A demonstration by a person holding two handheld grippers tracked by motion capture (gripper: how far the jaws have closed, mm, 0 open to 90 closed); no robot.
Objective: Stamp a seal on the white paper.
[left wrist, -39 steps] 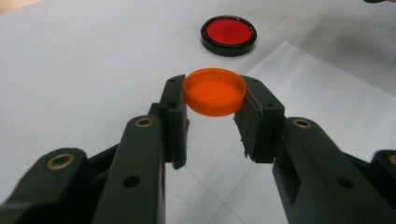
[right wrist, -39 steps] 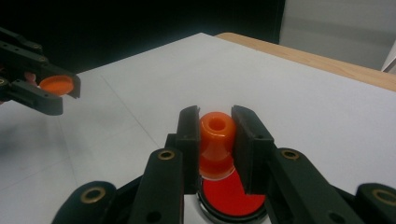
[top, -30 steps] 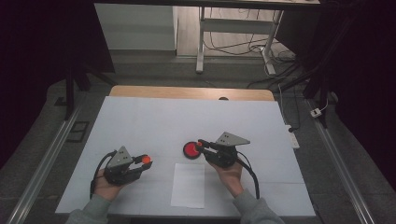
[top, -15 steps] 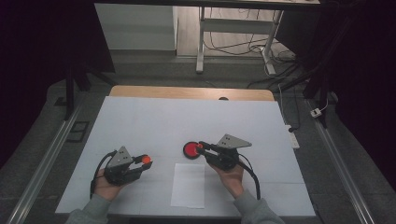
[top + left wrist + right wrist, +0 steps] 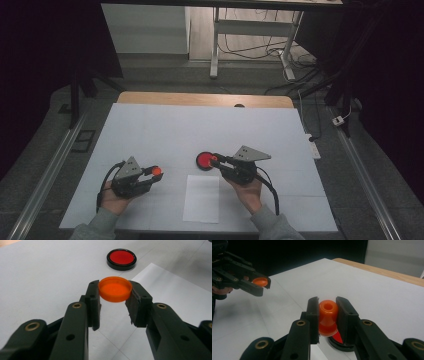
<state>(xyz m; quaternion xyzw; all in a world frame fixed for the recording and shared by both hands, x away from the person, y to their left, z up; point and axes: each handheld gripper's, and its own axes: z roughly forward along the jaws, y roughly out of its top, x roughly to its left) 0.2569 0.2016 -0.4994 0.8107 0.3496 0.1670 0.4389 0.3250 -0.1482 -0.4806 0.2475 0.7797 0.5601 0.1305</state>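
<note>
Two grips, orange cap [image 5: 115,289], orange stamp [image 5: 327,315] over red-filled dish [image 5: 121,259]

Grey sleeves; each black gripper [image 5: 150,172] [image 5: 214,161] bears brass-ringed screw holes, a grey three-cornered plate and a black cable.

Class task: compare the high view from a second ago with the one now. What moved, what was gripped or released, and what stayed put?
Nothing visibly changed. The left gripper stays shut on the orange cap, the right gripper on the orange stamp over the red ink pad; the paper sheet lies as before.
</note>
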